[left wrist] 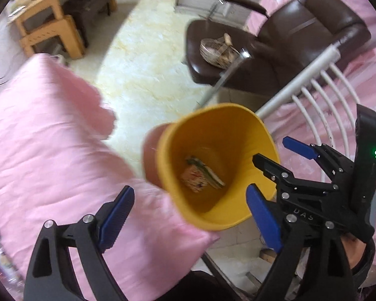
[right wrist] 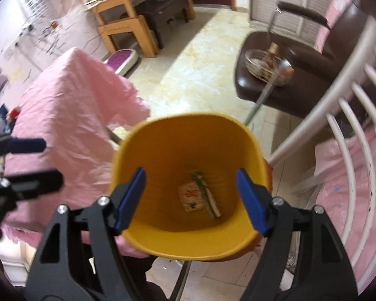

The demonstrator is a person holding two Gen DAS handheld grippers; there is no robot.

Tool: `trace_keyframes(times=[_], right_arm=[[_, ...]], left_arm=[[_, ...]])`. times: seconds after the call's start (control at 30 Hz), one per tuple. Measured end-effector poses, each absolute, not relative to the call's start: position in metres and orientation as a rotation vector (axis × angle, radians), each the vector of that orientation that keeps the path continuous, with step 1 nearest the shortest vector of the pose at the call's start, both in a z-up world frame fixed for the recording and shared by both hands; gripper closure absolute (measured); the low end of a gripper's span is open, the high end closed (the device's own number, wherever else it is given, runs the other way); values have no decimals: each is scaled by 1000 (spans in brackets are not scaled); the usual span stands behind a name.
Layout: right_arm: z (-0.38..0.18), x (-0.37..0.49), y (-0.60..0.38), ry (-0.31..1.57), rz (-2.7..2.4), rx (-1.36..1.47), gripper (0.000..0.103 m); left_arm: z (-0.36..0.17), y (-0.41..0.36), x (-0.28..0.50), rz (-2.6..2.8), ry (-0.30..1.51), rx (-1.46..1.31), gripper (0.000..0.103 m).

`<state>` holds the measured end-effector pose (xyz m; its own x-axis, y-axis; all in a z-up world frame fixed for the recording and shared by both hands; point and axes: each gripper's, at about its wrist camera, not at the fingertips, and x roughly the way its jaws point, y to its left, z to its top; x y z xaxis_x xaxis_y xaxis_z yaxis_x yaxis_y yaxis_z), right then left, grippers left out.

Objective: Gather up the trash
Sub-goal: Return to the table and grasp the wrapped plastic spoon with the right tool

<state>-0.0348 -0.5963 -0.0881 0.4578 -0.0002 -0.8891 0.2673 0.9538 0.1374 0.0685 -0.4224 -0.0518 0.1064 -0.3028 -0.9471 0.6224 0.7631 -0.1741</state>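
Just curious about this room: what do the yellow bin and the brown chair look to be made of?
The yellow bin looks like moulded plastic: smooth, evenly coloured walls with a dull sheen and a thin rim. The brown chair seems to be leather or an imitation of it, glossy with soft padded folds; which of the two cannot be told. Its armrest bar looks like shiny metal.

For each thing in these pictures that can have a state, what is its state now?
yellow bin: upright, uncovered, nearly empty.
trash pieces: lying on the bin's bottom.
left gripper: open, holding nothing.
right gripper: open above the bin, holding nothing.
brown armchair: unoccupied; a basket sits on its seat.
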Motion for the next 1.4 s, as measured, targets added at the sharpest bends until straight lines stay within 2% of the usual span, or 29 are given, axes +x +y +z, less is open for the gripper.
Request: trace_keyframes(times=[0.1, 0.47, 0.63, 0.87, 1.13, 1.23, 1.4], right_arm=[[-71, -20, -561, 1073, -112, 230, 20], [-24, 37, -387, 1051, 212, 91, 20], [-14, 45, -315, 1071, 390, 51, 20], [-7, 34, -222, 1100, 602, -90, 20], [-21, 49, -180, 1154, 628, -175, 21], [-29, 57, -180, 1174, 603, -176, 34], [-38, 62, -187, 1187, 563, -180, 65]], left_arm=[[-31, -375, 79, -626, 1263, 288, 17], [11, -163, 128, -282, 1240, 191, 17], [16, -97, 126, -207, 1255, 180, 17], [13, -23, 123, -138, 1271, 94, 17], [-20, 4, 127, -158, 1354, 14, 17], [-32, 5, 129, -170, 1382, -19, 17], [-46, 1, 130, -213, 1413, -56, 17]])
